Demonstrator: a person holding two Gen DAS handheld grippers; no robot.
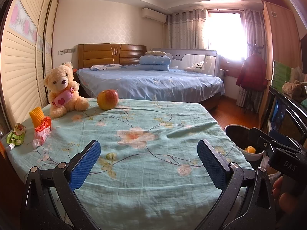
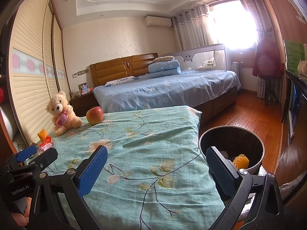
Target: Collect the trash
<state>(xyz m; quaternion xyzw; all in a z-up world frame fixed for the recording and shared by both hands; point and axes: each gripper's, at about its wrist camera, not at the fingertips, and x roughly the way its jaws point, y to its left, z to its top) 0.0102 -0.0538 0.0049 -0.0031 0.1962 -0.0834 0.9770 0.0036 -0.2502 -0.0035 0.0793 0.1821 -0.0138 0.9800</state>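
Blue-padded left tongs (image 1: 148, 164) and right tongs (image 2: 156, 172) hover apart and empty between pickups, one yellow ribbed scrap already in the round black bin (image 2: 214, 132); likely next, the crumpled orange-and-white wrapper (image 1: 42, 132) near the floral-clothed table's (image 1: 153, 118) left edge.

"DAS" — right gripper (image 1: 276, 149), "GenRobot.AI" — left gripper (image 2: 28, 157)

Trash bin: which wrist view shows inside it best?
The right wrist view: the trash bin shows its full rim and a yellow spiky item inside. In the left wrist view, the bin is partly hidden behind the right gripper.
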